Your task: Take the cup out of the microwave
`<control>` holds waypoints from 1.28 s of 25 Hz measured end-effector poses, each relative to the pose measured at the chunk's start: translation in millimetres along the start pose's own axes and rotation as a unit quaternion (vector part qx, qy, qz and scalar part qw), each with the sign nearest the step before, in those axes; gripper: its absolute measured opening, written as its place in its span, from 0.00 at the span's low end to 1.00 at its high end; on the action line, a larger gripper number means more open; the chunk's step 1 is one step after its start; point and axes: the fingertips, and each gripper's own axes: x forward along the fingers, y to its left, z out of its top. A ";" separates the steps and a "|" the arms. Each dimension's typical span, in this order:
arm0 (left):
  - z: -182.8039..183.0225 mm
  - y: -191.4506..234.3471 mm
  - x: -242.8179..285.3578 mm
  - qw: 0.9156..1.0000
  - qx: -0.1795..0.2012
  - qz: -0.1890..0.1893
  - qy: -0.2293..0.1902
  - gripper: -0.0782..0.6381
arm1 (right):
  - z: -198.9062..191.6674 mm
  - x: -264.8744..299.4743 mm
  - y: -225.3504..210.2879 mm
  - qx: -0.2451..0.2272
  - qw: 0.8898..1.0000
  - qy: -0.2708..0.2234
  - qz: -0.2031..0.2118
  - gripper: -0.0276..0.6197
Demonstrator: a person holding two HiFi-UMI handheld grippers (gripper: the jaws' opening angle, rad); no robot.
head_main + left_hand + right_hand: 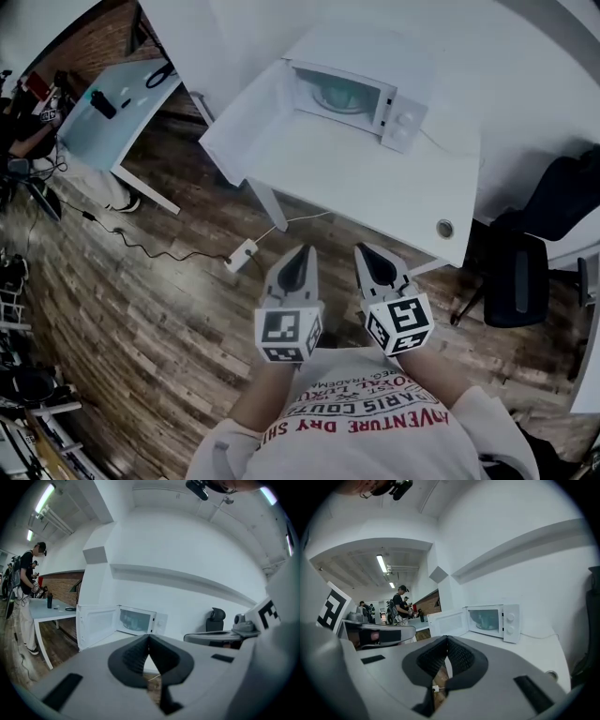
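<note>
Hanging well back from the open microwave (352,94), the left gripper (300,253) and right gripper (367,250) were shut and empty, the cup (337,94) not out yet.

The near shirt (367,429) is carrying red and dark print, lying upside down in the head view; "DRY", "VENTURE" and "TRADEM" are reading clearly, the other words only in part. The left gripper (303,253) and right gripper (364,251) are each wearing black-and-white square code markers (281,328).

Bare tabletop (356,187) before the microwave (405,122) mouth, its open door (96,625) at the left, black chair (516,272) off right.
</note>
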 end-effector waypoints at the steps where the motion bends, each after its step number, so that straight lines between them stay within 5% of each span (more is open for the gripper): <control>1: 3.3 11.0 4.8 1.000 0.002 -0.005 0.000 0.12 | 1.9 10.8 1.9 0.002 1.000 -0.002 -0.006 0.06; 17: 13.7 91.5 86.6 0.999 -0.008 -0.035 0.010 0.12 | 8.8 118.7 -16.5 0.006 0.999 0.007 -0.041 0.06; 32: 69.1 119.2 262.2 0.999 0.011 -0.040 0.005 0.12 | 55.4 245.4 -134.6 0.012 0.999 0.013 -0.030 0.06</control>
